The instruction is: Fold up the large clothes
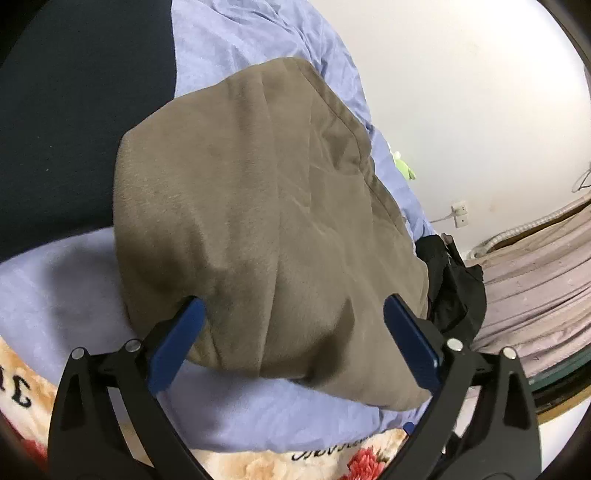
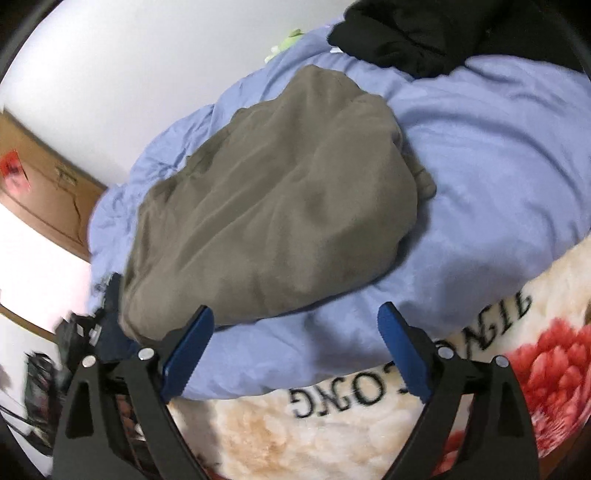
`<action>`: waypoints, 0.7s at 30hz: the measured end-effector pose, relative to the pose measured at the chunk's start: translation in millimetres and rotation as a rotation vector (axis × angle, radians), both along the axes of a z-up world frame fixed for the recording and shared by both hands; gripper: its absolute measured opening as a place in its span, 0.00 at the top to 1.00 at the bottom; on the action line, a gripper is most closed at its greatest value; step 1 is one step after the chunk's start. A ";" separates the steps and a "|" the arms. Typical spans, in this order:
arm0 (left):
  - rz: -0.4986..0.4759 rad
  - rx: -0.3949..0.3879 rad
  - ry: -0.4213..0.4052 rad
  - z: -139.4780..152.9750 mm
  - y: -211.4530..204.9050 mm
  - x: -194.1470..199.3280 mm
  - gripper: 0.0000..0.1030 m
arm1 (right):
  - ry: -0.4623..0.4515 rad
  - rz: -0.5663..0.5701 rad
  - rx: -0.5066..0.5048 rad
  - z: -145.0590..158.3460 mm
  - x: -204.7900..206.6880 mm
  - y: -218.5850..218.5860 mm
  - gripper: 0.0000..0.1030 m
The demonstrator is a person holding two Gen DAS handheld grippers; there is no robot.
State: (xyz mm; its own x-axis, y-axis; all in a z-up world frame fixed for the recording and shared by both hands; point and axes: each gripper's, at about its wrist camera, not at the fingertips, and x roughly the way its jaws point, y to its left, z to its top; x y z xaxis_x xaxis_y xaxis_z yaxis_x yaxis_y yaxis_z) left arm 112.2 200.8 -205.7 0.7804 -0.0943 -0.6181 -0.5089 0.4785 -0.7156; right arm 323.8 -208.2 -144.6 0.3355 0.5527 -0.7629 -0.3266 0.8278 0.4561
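Note:
An olive-brown garment [image 1: 266,206] lies folded into a thick bundle on a lavender-blue quilt [image 1: 74,295]. My left gripper [image 1: 293,301] is open wide over the bundle's near edge. Its left blue pad [image 1: 177,343] sits at the cloth's edge and the right pad [image 1: 412,339] is at the other side; neither presses in. In the right wrist view the same garment [image 2: 280,206] lies a little further off. My right gripper [image 2: 296,308] is open above the bare quilt [image 2: 480,184], with the bundle's near edge just beyond its left finger [image 2: 188,354].
A black garment [image 2: 406,33] lies crumpled at the quilt's far side, also seen as black cloth [image 1: 454,284]. A cream blanket with red flowers and lettering [image 2: 332,424] lies nearest me. A cardboard box [image 2: 44,184] stands by the wall. A second bed [image 1: 546,277] is at the right.

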 end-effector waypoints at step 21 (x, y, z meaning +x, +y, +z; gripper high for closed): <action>-0.008 0.028 0.049 -15.7 3.4 20.6 0.06 | 0.007 0.090 -0.145 -13.7 -5.3 32.9 0.14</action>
State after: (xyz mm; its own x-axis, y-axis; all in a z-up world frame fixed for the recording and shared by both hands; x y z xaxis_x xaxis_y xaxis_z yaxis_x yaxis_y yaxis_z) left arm 132.8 204.2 -221.4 0.7487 -0.0821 -0.6578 -0.5390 0.5022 -0.6762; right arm 318.5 -175.3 -158.3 0.2839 0.4644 -0.8389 -0.3994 0.8527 0.3369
